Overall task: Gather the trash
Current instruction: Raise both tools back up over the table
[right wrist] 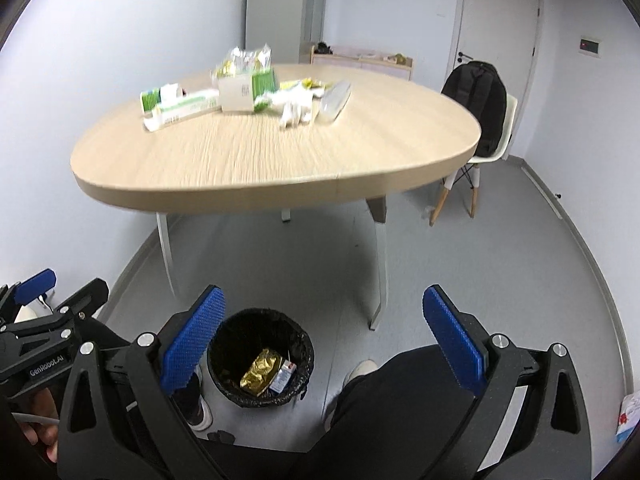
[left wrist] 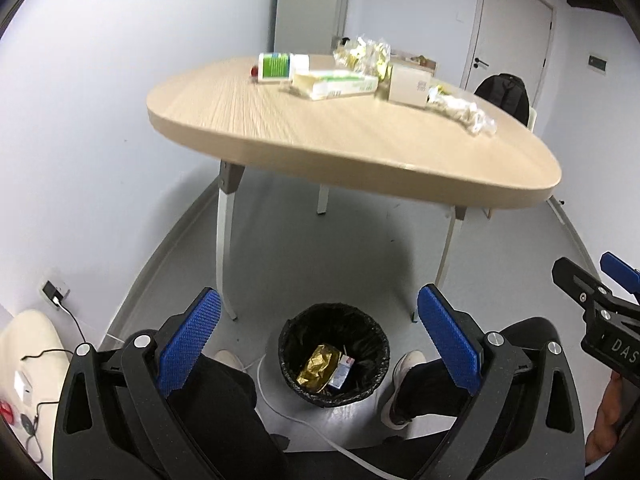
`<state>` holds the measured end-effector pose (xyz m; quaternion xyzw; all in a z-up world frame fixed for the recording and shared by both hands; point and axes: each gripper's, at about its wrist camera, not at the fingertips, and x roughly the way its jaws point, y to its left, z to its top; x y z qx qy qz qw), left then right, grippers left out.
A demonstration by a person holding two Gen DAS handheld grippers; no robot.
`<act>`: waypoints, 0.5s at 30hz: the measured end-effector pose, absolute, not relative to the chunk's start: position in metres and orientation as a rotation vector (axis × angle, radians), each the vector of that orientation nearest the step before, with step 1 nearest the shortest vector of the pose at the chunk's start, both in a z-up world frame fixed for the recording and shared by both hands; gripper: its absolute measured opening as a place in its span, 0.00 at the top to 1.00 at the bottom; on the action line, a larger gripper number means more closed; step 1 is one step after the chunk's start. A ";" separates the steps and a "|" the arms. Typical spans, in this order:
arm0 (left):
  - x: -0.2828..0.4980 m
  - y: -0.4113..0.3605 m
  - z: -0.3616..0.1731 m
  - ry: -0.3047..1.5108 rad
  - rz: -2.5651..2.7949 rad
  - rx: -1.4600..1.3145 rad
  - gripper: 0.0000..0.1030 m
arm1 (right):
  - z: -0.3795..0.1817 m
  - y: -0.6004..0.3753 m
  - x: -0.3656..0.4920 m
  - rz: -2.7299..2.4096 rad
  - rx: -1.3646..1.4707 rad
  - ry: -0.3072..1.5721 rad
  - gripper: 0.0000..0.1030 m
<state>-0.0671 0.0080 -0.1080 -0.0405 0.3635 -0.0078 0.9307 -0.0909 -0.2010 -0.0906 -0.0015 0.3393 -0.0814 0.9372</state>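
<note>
Trash lies in two places: a heap at the far side of the rounded pale wood counter [right wrist: 280,148], and two pieces already inside the small round bin with a black liner [left wrist: 334,354] on the grey floor below, between the person's shoes. In the bin sit a crumpled gold foil wrapper [left wrist: 318,368] and a small white and blue carton [left wrist: 342,372]. On the counter remain a white bottle with a green label [left wrist: 280,65] lying on its side, a long flat pale green and white box [left wrist: 336,85], a beige cardboard box [left wrist: 410,84], a crinkled clear and yellow plastic bag [left wrist: 362,54] at the far edge, a crumpled clear wrapper [left wrist: 464,110] to the right, and a clear plastic bottle [right wrist: 335,100] lying on its side.

The left tool [left wrist: 320,344] hangs above the bin with its blue pads spread wide and nothing between them; the right tool [right wrist: 324,340] is likewise spread and empty, near the bin.

The step in hand looks like the gap between drops. The next move calls for lifting a tool up and forward over the near edge to the far heap, choosing one piece and closing on it. The wrappers probably need a firm pinch.
</note>
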 end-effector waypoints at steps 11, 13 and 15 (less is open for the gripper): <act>-0.072 0.005 -0.055 0.701 -0.022 -0.083 0.06 | -0.042 -0.209 -0.098 -0.163 0.008 0.633 0.08; -0.067 0.006 -0.047 0.698 -0.017 -0.086 0.06 | -0.034 -0.211 -0.097 -0.163 0.011 0.624 0.08; -0.060 0.007 -0.041 0.700 -0.011 -0.089 0.06 | -0.028 -0.212 -0.092 -0.160 0.018 0.618 0.08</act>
